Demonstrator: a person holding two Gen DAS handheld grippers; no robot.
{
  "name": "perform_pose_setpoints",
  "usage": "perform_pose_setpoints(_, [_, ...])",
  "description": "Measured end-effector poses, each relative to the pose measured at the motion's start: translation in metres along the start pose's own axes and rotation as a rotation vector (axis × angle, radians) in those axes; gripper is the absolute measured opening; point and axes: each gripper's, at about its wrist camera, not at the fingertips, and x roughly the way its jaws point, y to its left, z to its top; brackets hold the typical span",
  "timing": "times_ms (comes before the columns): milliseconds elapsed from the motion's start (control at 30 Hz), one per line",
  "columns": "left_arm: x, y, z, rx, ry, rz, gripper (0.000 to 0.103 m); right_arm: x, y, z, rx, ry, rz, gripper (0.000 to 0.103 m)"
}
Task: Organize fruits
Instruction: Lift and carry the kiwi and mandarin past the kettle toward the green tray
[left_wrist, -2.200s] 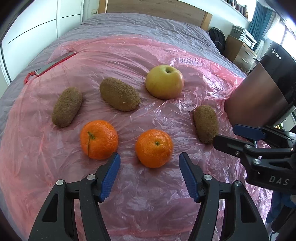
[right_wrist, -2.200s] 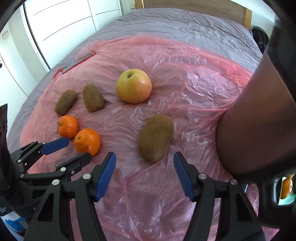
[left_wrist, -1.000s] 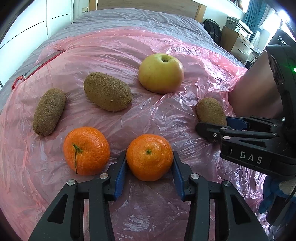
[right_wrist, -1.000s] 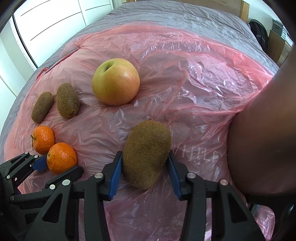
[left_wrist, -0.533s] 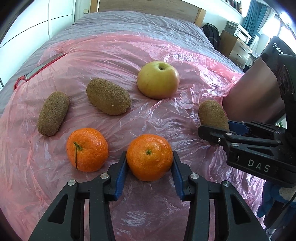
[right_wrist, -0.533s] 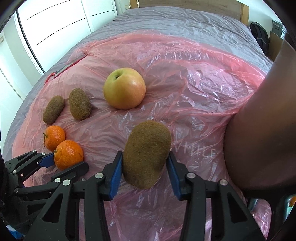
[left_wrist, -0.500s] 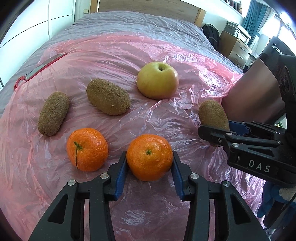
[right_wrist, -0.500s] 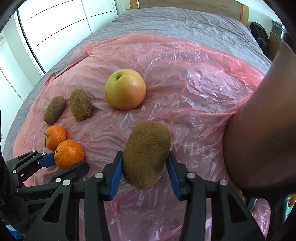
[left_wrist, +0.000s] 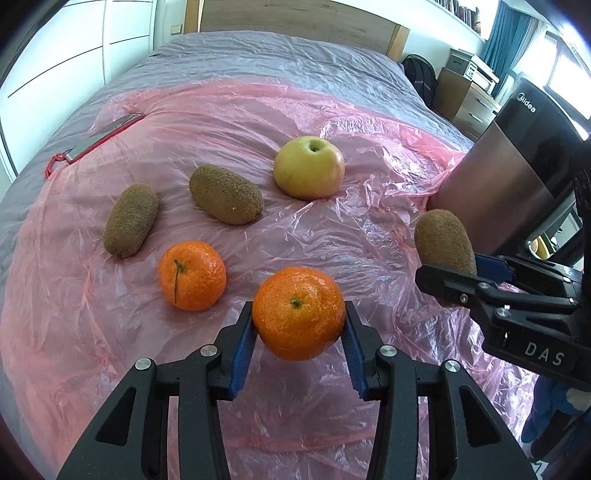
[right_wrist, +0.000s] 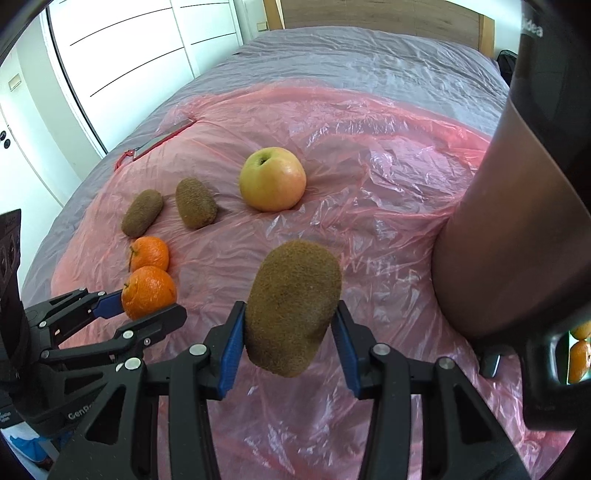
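While left gripper (left_wrist: 298, 334) clamps mandarin (left_wrist: 298, 313) and right gripper (right_wrist: 290, 339) clamps kiwi (right_wrist: 293, 308), both clear of pink sheet (left_wrist: 332, 229), we carry level; kiwi pair (left_wrist: 225, 199) at 10 o'clock, avoid squeezing harder.

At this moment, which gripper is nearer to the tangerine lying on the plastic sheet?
Left. The left gripper, holding another tangerine, is right beside the lying tangerine. The right gripper, holding a kiwi, is much farther away.
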Motion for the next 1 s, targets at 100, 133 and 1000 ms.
perform_pose_setpoints(100, [-0.010,-0.001,-0.004,-0.007,-0.008,-0.001,0.039,-0.012,0.004,-0.007,-0.005,-0.005,0.006,0.038])
perform_pose_setpoints(133, [-0.013,-0.001,-0.006,-0.008,-0.011,-0.001,0.039,-0.015,0.005,-0.008,-0.006,-0.006,0.008,0.038])
perform_pose_setpoints(1000, [-0.084,-0.041,-0.048,0.024,-0.051,-0.035,0.039,-0.107,0.004,-0.079,0.010,-0.045,0.039,0.038])
